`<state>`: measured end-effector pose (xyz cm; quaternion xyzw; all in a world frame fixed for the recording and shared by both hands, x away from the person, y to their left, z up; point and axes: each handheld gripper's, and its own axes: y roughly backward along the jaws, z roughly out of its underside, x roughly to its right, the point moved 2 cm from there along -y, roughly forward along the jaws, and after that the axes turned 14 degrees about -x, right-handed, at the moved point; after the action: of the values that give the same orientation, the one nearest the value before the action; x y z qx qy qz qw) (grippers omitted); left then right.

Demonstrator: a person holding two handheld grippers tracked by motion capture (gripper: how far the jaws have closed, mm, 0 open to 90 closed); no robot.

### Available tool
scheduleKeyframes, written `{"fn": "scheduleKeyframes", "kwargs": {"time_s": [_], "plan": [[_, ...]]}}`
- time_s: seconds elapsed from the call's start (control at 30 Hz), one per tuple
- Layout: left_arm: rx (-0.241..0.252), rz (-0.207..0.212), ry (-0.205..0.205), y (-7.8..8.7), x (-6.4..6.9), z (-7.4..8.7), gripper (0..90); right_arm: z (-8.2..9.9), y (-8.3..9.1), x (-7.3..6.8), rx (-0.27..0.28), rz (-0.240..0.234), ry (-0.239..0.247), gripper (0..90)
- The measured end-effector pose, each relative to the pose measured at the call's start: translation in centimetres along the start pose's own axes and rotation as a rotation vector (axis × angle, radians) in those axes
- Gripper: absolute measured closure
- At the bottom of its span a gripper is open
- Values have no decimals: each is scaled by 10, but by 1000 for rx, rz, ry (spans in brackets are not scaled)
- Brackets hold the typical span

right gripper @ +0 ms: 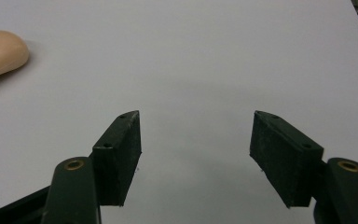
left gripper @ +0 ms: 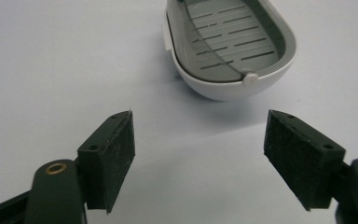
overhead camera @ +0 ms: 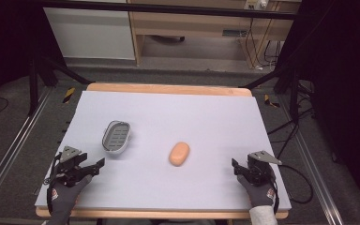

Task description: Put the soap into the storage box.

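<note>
High view: one oval soap dish [overhead camera: 116,137], white shell with a grey slotted insert, sits left of centre on the pale matte table [overhead camera: 178,112]. One smooth peach soap bar [overhead camera: 179,153] lies well apart to its right. Two grippers: left gripper [overhead camera: 98,165] near the dish, right gripper [overhead camera: 235,165] right of the soap. Both have jaws spread wide, holding nothing, rough black pads [left gripper: 121,154].
</note>
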<state>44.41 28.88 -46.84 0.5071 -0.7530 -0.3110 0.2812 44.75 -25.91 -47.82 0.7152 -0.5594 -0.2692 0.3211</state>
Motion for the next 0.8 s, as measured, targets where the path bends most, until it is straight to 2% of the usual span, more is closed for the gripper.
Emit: {"fn": "scheduleKeyframes", "kwargs": {"time_s": [0.23, 0.43, 0.47, 0.6, 0.8], "plan": [[27, 11, -14, 7, 10, -3, 307, 3, 3, 0, 4, 5, 2, 383], [22, 27, -19, 8, 17, -5, 312, 3, 4, -3, -6, 0, 18, 412], [25, 30, -31, 9, 20, -6, 311, 2, 4, -4, -10, 1, 30, 417], [26, 63, -39, 10, 26, -9, 301, 1, 4, -6, -13, -2, 31, 447], [35, 81, -41, 14, 32, -16, 300, 0, 4, -8, -14, -10, 32, 489]]}}
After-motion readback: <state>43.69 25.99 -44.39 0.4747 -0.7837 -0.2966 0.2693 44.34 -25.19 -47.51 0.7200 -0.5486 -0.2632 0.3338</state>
